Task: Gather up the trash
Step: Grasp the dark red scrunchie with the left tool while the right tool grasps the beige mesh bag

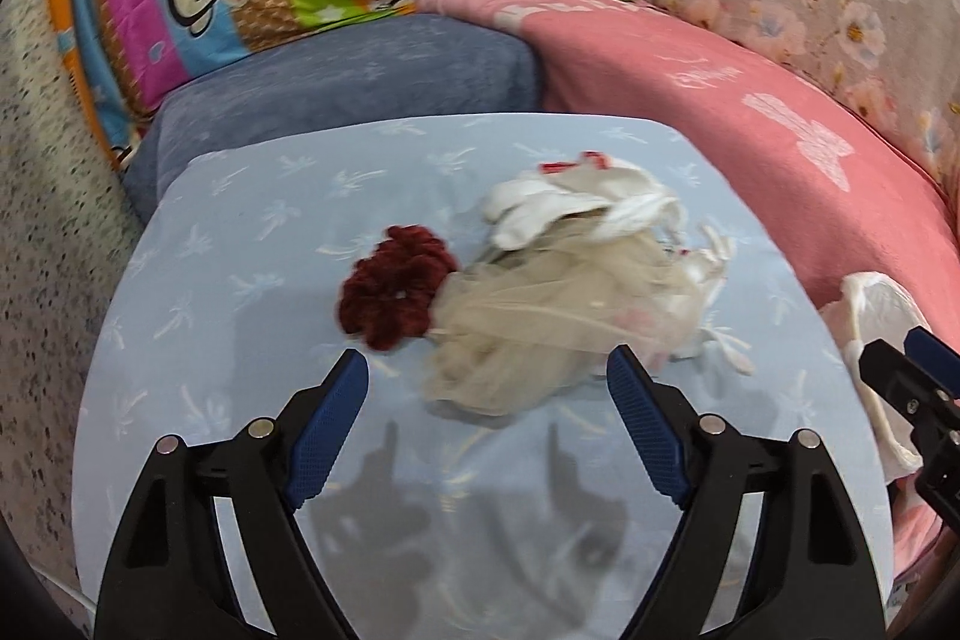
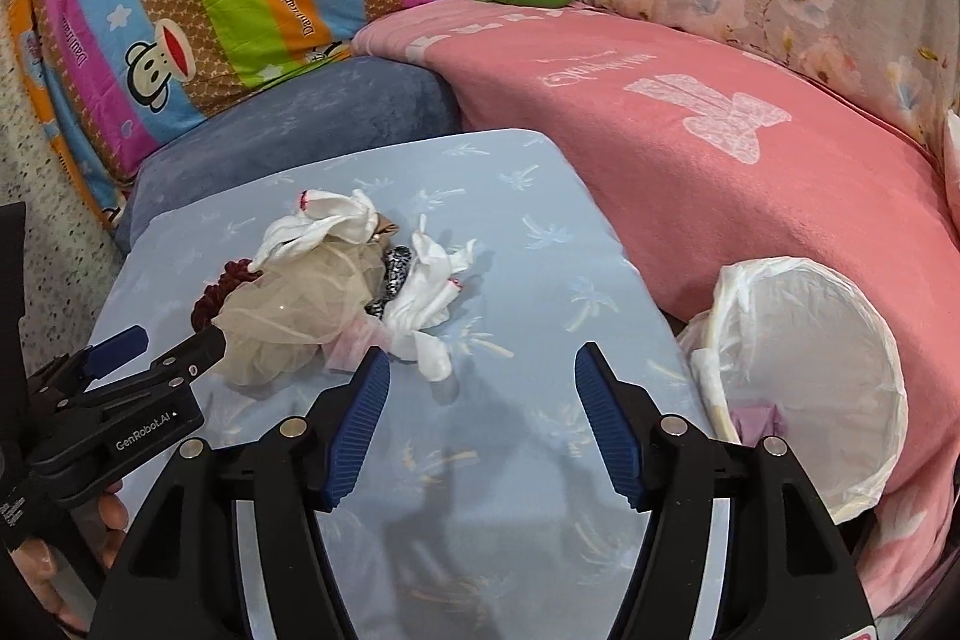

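While both tools [image 1: 487, 379] [image 2: 482, 379] hover spread apart, the trash pile [image 1: 540, 304] sits mid-cushion [image 1: 240, 244], bin [image 2: 840, 340] rightward.

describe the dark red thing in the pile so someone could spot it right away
Find the light blue pillow with pale palm prints; a small heap lies on it. At the heap's left edge, against the beige mesh pouf, sits the dark red scrunchie. It alone is deep maroon, fuzzy and ring-shaped; the white tissues are crumpled.
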Motion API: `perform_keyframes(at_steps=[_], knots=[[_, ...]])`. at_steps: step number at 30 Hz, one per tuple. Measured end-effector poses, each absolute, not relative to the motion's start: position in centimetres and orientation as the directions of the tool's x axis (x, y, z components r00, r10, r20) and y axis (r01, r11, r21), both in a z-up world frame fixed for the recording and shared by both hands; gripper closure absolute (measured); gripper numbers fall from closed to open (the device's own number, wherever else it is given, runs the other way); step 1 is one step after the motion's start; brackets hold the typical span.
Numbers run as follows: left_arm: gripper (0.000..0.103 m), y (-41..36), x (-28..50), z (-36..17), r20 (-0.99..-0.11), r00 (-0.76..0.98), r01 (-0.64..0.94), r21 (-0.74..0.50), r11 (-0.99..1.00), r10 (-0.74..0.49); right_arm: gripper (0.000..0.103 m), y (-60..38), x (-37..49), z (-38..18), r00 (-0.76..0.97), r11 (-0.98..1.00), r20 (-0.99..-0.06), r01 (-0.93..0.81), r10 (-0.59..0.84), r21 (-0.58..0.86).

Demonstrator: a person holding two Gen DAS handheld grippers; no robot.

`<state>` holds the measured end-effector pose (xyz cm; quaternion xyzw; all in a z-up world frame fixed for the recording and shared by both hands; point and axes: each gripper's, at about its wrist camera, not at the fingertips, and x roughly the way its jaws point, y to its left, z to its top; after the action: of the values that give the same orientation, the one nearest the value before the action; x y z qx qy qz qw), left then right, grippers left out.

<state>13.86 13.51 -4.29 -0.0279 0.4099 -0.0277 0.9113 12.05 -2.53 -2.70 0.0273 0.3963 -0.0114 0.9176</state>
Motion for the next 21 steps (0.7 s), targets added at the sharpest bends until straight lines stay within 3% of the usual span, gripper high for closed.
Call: perform_keyframes(at_steps=[12, 21], knots=[[0.023, 20.4, 17.6, -6.9, -0.787, 0.617, -0.119, -0.104, 0.987, -0.009, 0.034, 4.4, 16.0, -4.8, 0.659, 0.997, -0.749, -0.063, 0.071, 0.039], [0.023, 21.1, 20.9, -8.8, -0.801, 0.598, -0.118, -0.116, 0.986, -0.023, 0.034, 8.0, 19.9, -6.4, 0.642, 0.994, -0.761, -0.097, 0.098, 0.046]])
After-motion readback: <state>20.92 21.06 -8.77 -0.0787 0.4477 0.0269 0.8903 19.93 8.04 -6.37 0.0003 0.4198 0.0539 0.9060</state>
